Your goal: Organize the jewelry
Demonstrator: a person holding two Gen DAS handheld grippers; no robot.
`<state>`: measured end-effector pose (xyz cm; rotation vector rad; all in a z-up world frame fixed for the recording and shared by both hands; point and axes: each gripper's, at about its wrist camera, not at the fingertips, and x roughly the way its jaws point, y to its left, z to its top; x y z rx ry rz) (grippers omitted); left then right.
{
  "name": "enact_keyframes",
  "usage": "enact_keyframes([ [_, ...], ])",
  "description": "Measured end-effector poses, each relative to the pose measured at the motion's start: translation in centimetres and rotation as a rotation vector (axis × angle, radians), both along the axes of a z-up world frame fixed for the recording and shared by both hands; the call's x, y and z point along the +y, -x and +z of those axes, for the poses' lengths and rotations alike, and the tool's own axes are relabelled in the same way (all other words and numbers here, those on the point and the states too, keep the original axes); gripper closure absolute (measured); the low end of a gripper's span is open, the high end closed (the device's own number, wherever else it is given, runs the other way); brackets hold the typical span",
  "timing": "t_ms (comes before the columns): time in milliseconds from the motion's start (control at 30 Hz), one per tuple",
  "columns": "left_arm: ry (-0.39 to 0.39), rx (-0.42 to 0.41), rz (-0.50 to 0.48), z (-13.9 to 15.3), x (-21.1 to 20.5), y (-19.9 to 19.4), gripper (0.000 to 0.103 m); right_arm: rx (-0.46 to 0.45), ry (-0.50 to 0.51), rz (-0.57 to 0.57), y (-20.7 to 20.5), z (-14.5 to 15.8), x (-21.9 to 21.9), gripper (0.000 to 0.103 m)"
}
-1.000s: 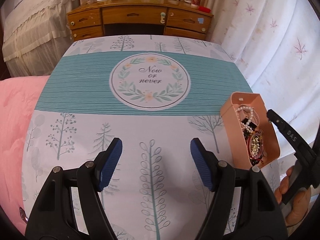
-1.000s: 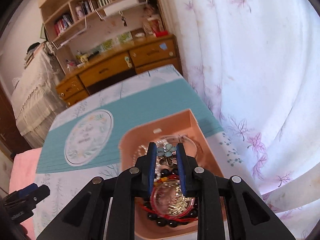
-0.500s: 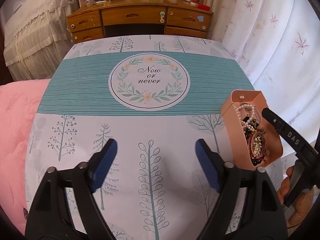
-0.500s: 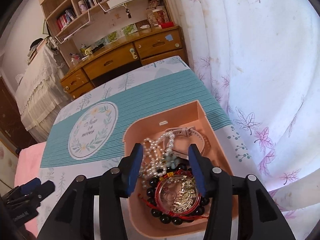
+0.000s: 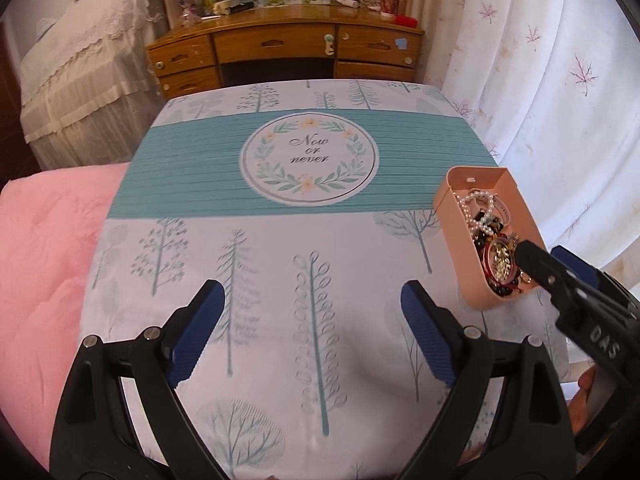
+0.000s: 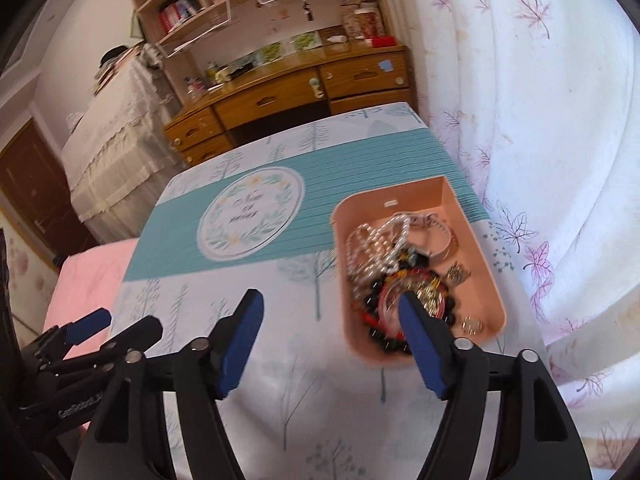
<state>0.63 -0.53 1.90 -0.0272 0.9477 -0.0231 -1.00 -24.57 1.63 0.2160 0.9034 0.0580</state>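
Right hand-held gripper (image 6: 330,342): we see its jaws have just been opening, now wide with nothing between the blue pads, and it sits back from and left of the peach-pink rounded plastic tray (image 6: 484,256); a second ago it was narrow over the heap, at the small pale flower charm. That charm now reads as dropped in the pile, though blur keeps us from picking it out. Left hand-held gripper (image 5: 312,330) has also just been opening, wide and empty over bare tree-print white-and-teal tablecloth (image 5: 280,248) on the worktop. The tray sits near the right edge by the curtain, holding the white pearl strand (image 6: 376,244), the black bead bracelet with red-rimmed gold pendant (image 6: 420,304), and a pale watch strap (image 6: 440,240). Our read: last piece deposited, nothing left loose on the cloth, task likely near done.
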Motion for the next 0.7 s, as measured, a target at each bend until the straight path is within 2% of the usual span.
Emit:
enact_keyframes([
  [167, 0.009, 0.006, 0.005, 0.6, 0.4, 3.3, 0.014, -0.001, 0.015, 0.049, 3.2, 1.5, 2.0, 0.022],
  [300, 0.004, 0.001, 0.023, 1.0, 0.7, 5.3, 0.015, -0.02, 0.064, 0.086, 5.6, 2.4, 3.5, 0.02],
  [567, 0.027, -0.001, 0.038, 1.3, 1.1, 6.6, 0.015, -0.04, 0.081, 0.099, 8.2, 3.9, 4.4, 0.019],
  [700, 0.024, -0.006, 0.04, 1.6, 1.0, 6.7, 0.015, -0.036, 0.074, 0.091, 8.2, 4.3, 4.2, 0.019],
])
